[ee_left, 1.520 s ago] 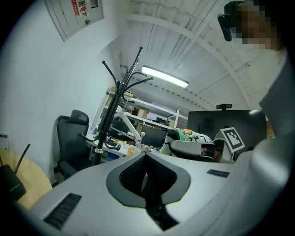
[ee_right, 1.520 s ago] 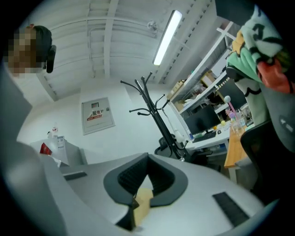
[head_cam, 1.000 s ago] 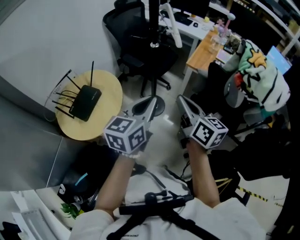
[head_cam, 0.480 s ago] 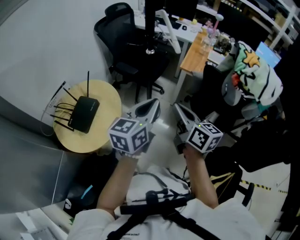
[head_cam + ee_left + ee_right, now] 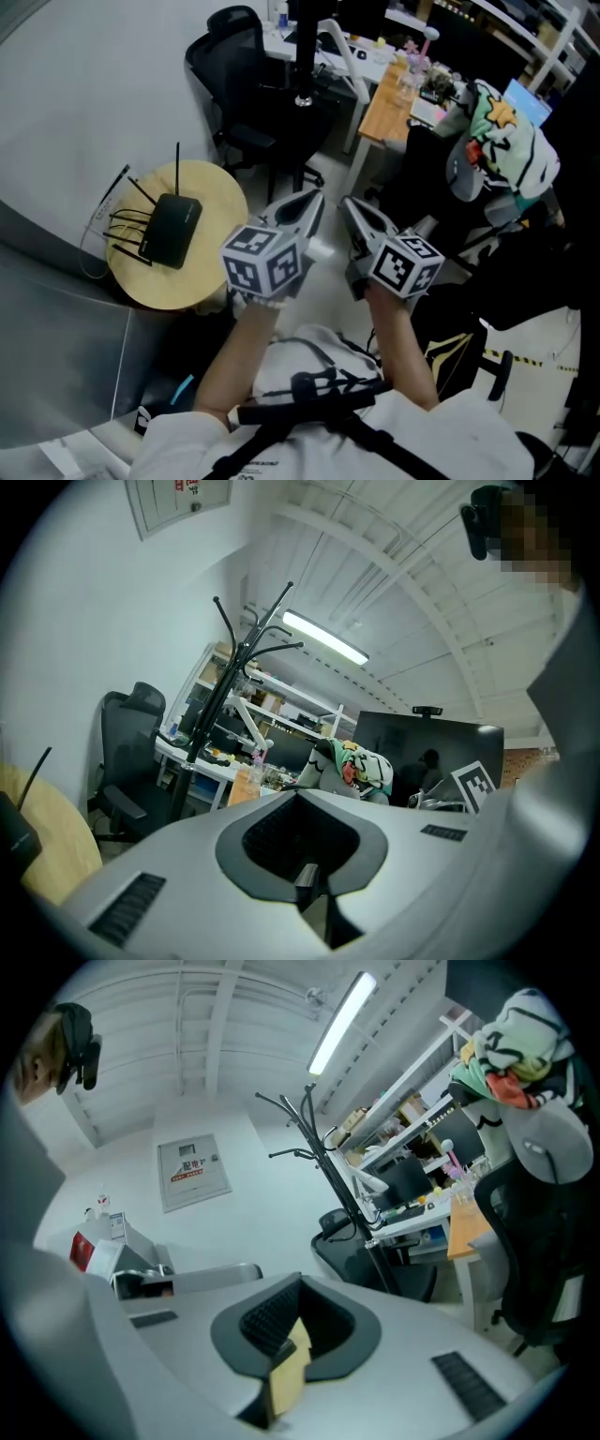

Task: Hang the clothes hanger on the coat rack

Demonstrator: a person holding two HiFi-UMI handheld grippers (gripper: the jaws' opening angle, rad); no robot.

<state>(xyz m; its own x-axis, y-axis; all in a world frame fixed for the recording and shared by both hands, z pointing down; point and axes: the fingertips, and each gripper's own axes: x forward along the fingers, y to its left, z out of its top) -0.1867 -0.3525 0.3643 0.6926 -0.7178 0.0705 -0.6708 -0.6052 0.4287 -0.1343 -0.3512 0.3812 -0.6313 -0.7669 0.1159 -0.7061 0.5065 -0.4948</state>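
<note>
The black coat rack stands ahead; its pole (image 5: 302, 47) rises at the top middle of the head view. Its bare hooked arms (image 5: 253, 630) show in the left gripper view, and the rack (image 5: 323, 1152) also shows in the right gripper view. I see no clothes hanger in any view. My left gripper (image 5: 314, 201) and right gripper (image 5: 347, 204) are held side by side, pointing roughly level toward the rack, still well short of it. Both have their jaws together with nothing between them: the left gripper (image 5: 300, 794) and the right gripper (image 5: 302, 1281).
A round wooden table (image 5: 220, 192) with a black router (image 5: 169, 230) stands at the left. A black office chair (image 5: 246, 89) sits by the rack's foot, and a desk with a wooden end (image 5: 386, 103) is behind it. At the right, colourful cloth (image 5: 506, 131) is draped over a dark chair.
Both grippers have moved forward toward the coat rack and drawn closer together. The round table and chair have shifted in the head view as the head turned.
</note>
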